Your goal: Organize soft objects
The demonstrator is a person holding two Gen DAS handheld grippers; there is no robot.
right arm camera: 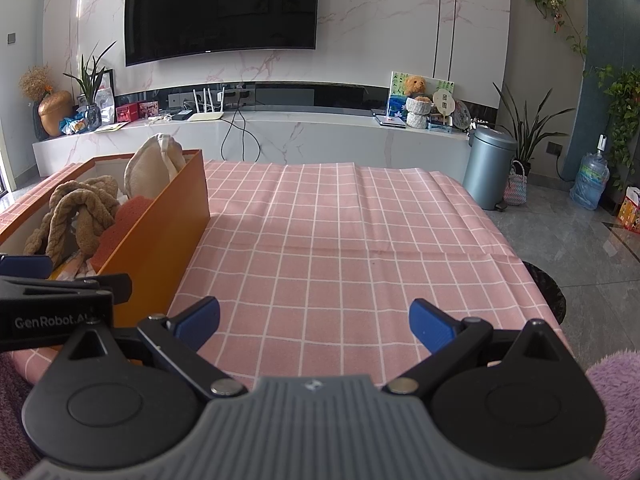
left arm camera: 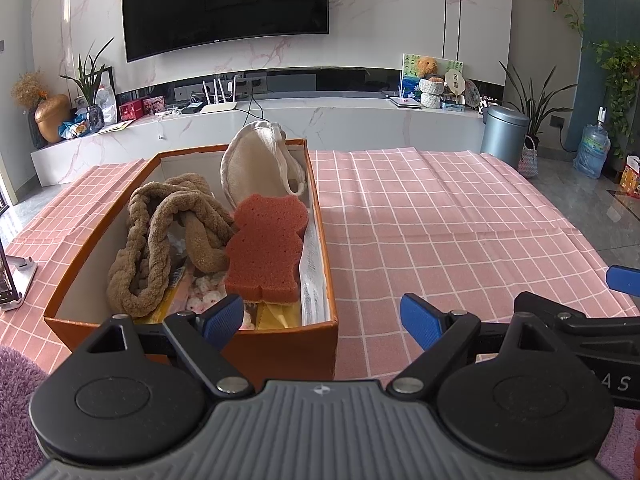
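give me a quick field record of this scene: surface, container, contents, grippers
surface: pink checked cloth on a table
container: orange box, open, on the left part of the cloth
contents: brown rope, red sponge, beige pouch leaning at the far end, small packets underneath
left gripper: open, holding nothing, near the box's near right corner
right gripper: open, holding nothing, over bare cloth right of the box
loose items on cloth: none visible
background: TV, bin
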